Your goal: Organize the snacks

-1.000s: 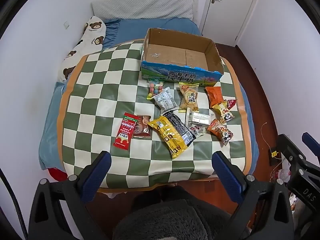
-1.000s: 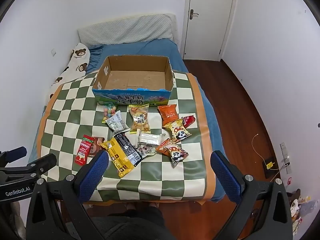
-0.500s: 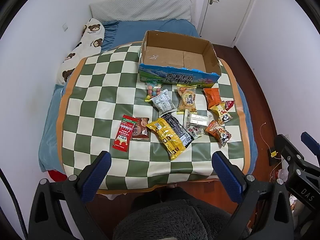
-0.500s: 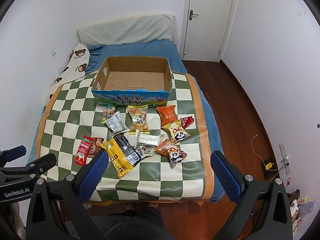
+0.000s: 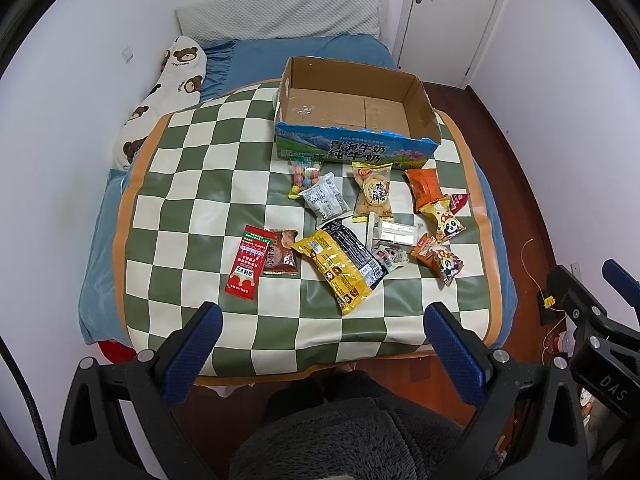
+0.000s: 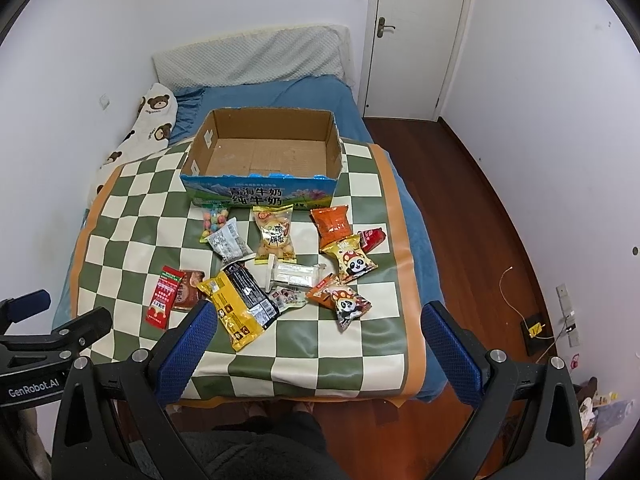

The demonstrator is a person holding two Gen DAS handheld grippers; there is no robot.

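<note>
Left wrist view: the left tool (image 5: 322, 336) hangs with its blue-padded fingers (image 5: 200, 336) spread wide and nothing between them, above the near edge of the checkered mat (image 5: 192, 208) laid on the bed (image 5: 288, 50). Ahead of that tool, at the mat's far end, sits the open cardboard box (image 5: 356, 120), its floor bare. Between box and tool the snacks lie scattered: just ahead and slightly left, a red packet (image 5: 246, 262) touching a brown packet (image 5: 282, 258); dead ahead, a yellow bag (image 5: 336, 270) overlapped by a black bag (image 5: 354, 250); farther ahead a candy pouch (image 5: 304, 176), a grey-white packet (image 5: 326, 202) and a cracker bag (image 5: 374, 192); ahead to the right an orange packet (image 5: 424, 188) and two panda packets (image 5: 442, 220), (image 5: 438, 258). A pale wrapped piece (image 5: 394, 234) lies among them; its contents are probably too blurred to name.

From the right wrist view, the right tool (image 6: 316, 338) is likewise spread wide and holds nothing, its left finger hanging over the yellow bag's (image 6: 236, 314) near edge, with the left tool's body low to its left.
</note>
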